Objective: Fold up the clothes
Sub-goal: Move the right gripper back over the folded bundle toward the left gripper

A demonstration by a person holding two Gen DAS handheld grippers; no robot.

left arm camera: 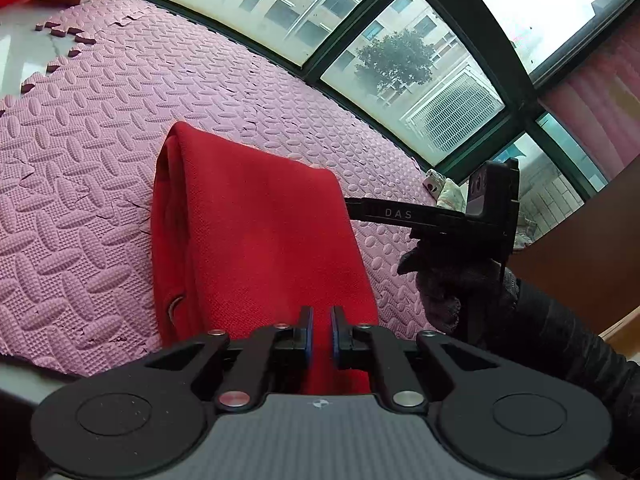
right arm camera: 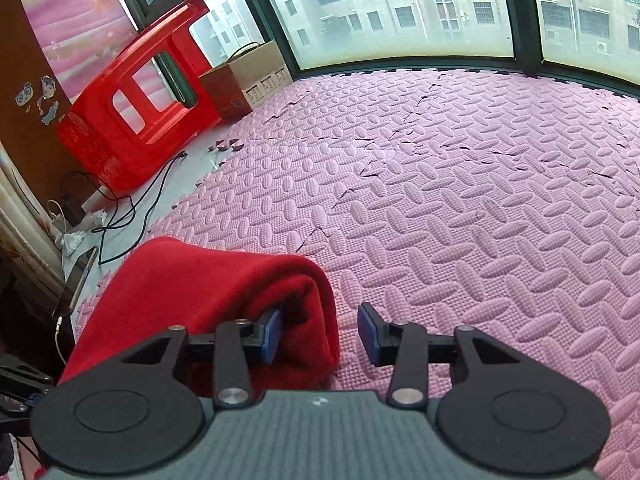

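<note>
A red garment lies folded into a long strip on the pink foam mat. My left gripper is shut on the near end of the garment, its fingers pinching the cloth. In the right wrist view the folded garment lies at the lower left. My right gripper is open, with its left finger pressed into the garment's edge and its right finger over bare mat. The right gripper also shows in the left wrist view, beside the garment's far right edge, held by a gloved hand.
A red plastic stool lies tipped at the mat's left edge beside a cardboard box. Black cables and crumpled paper lie on the bare floor. Large windows border the mat's far side. A brown cabinet stands at right.
</note>
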